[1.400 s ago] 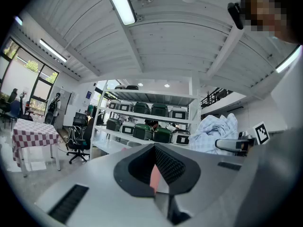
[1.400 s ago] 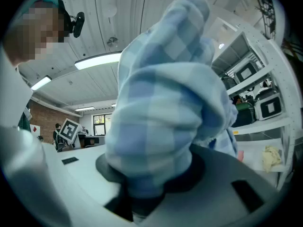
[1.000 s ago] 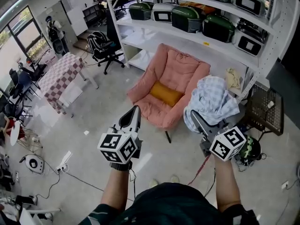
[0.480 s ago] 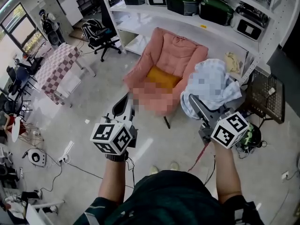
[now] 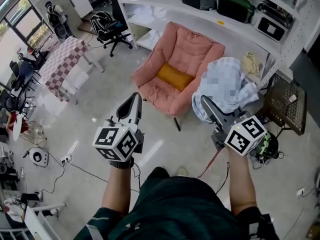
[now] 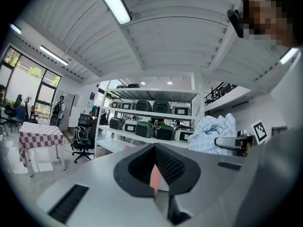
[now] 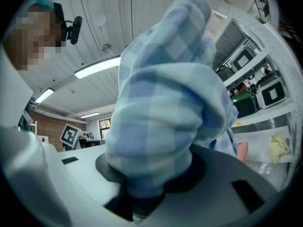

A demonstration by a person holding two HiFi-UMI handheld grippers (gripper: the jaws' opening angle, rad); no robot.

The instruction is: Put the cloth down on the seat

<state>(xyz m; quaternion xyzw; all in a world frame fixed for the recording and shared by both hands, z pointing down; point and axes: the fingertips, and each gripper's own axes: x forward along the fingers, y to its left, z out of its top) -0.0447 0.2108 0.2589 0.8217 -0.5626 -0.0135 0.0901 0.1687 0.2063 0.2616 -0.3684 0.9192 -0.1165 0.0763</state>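
A pale blue checked cloth (image 5: 235, 97) bulges up in a bundle above my right gripper (image 5: 207, 104), which is shut on it. In the right gripper view the cloth (image 7: 165, 112) fills the middle and hides the jaw tips. The bundle hangs in the air beside the right arm of a pink armchair (image 5: 187, 54) with a yellow cushion (image 5: 174, 77) on its seat. My left gripper (image 5: 134, 98) is held to the left of the chair's front corner, jaws together and nothing in them. A sliver of the pink chair shows past the left gripper's (image 6: 154, 149) tips.
White shelving (image 5: 235, 26) with green and white appliances stands behind the chair. A black wire basket (image 5: 282, 109) is at the right, a black office chair (image 5: 107, 24) and a checked table (image 5: 60, 59) at the left. Cables run over the grey floor (image 5: 100, 109).
The whole view has shifted a little towards the chair. My left gripper has drifted slightly left. The cloth stays in the right gripper.
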